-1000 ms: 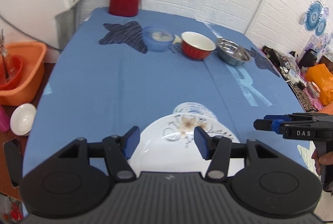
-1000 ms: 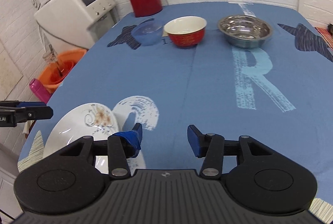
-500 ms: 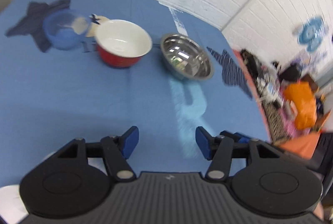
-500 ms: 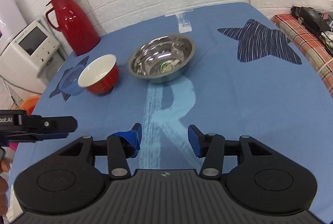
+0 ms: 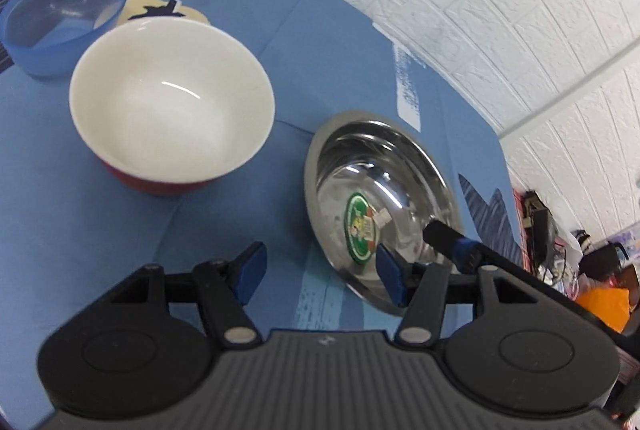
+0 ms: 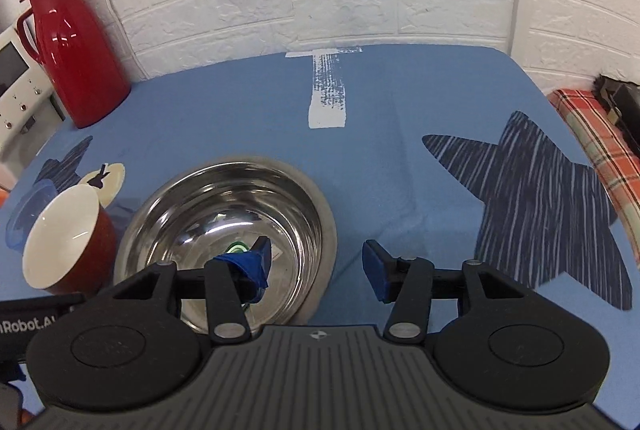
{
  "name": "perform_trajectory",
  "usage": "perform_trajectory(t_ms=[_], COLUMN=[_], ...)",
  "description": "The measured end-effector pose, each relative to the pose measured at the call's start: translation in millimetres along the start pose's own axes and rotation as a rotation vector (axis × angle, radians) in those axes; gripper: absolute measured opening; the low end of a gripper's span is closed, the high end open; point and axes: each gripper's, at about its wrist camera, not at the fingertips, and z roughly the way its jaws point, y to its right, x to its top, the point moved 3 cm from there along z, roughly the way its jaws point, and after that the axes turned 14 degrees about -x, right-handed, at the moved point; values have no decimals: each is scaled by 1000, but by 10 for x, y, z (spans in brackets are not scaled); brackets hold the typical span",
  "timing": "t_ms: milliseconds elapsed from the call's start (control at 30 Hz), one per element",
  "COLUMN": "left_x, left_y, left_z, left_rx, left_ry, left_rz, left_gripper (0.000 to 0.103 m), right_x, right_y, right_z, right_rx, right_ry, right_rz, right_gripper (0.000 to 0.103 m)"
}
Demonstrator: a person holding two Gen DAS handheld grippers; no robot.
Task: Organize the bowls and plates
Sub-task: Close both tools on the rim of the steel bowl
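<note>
Over the blue tabletop (image 6: 248,102) both the left gripper (image 5: 318,272) and right gripper (image 6: 316,264) hang wide and empty, right one straddling the shiny steel bowl (image 6: 224,226) rim, probably lining up a grab.

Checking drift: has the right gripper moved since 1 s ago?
Yes. The right gripper has moved forward toward the wall: the steel bowl, far off then, now sits at its fingers, and the red jug looms larger.
</note>
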Motion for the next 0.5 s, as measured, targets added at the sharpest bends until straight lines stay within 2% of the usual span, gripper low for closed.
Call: perform_trajectory(t_ms=[167, 233, 267, 300, 333, 367, 500], left_x=[64, 76, 73, 71, 67, 54, -86], left_y=[32, 44, 58, 75, 74, 61, 33], left_z=[110, 132, 142, 159, 179, 177, -12], left_rx=[21, 29, 39, 55, 53, 38, 9], left_ry=[25, 27, 22, 6, -27, -55, -100], left_rz=[29, 48, 66, 94, 107, 105, 125], left_gripper=[58, 58, 50, 28, 17, 12, 12], right_x=[29, 9, 1, -17, -45, -76, -267], right_y=[-37, -29, -36, -32, -28, -32, -46], right_z=[201, 211, 205, 185, 154, 115, -151], right_rx=[-21, 18, 44, 61, 78, 95, 112], right_ry=[-32, -24, -19, -18, -23, -32, -46], right_rz=[-13, -3, -2, 4, 10, 18, 2], right_gripper=[37, 35, 30, 27, 21, 18, 17])
